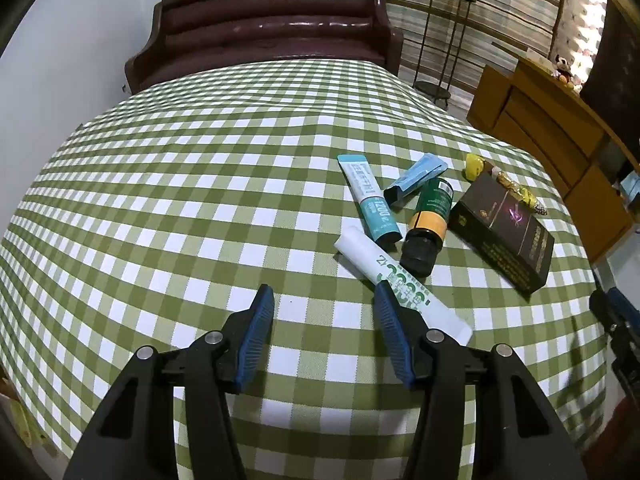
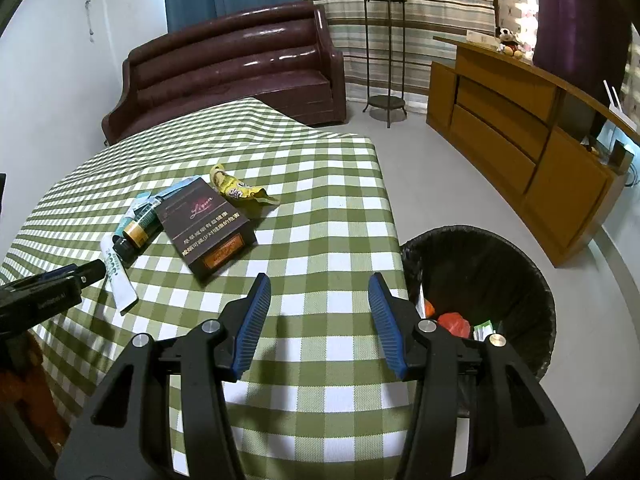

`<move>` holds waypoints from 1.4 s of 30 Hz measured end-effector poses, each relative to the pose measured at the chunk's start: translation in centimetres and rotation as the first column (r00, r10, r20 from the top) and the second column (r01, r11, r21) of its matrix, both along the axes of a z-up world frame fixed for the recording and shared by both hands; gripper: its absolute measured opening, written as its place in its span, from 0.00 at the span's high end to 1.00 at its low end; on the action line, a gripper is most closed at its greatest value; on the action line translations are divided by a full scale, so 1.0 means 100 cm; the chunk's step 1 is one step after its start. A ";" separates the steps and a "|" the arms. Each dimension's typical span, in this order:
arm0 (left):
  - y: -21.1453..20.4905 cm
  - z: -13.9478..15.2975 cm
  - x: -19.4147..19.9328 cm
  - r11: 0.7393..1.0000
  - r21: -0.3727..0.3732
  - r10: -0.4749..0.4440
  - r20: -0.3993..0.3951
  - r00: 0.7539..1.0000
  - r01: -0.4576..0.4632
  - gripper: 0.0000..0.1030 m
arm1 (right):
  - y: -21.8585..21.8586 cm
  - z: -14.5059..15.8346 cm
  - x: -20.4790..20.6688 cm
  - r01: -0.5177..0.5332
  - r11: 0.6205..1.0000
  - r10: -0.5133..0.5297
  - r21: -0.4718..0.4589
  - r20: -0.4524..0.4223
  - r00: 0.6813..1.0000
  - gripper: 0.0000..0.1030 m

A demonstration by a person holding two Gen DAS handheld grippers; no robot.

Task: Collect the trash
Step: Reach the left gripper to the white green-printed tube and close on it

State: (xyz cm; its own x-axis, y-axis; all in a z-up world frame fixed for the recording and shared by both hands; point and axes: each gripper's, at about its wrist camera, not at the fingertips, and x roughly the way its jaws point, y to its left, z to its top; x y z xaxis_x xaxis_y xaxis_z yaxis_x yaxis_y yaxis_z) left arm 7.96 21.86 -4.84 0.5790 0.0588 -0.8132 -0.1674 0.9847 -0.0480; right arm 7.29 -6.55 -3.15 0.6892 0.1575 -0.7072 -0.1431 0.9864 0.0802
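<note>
Wide bare tabletop (image 1: pixel 160 184) left of the litter; bin (image 2: pixel 480 280) just off the right edge. One dark box (image 2: pixel 208 228), one bottle (image 1: pixel 428 220), three sachets, one yellow wrapper (image 2: pixel 236 188). Left tool (image 1: pixel 324 312) released beside white sachet (image 1: pixel 368 256); right tool (image 2: pixel 320 300) released, empty.

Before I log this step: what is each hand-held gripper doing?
Left hand-held gripper: open, holding nothing.
Right hand-held gripper: open, holding nothing.

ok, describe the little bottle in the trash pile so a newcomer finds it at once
On the green checked tablecloth, find the litter cluster beside the dark flat box. The bottle lies on its side between that box and the teal tube: the only round item, black cap, orange band, green label.
</note>
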 end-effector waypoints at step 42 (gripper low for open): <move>-0.046 -0.001 0.042 1.000 -0.014 0.015 -0.037 0.999 -0.015 0.40 | -0.027 -0.010 0.002 0.017 0.997 -0.015 0.071 -0.020 1.000 0.52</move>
State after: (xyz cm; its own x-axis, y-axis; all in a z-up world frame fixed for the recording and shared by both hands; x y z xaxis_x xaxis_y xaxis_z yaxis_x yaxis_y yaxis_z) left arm 12.19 17.27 -4.98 0.5479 0.0552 -0.8347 -0.1843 0.9813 -0.0561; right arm 7.53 -9.21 -4.14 0.6780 0.1969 -0.7082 -0.1252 0.9803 0.1527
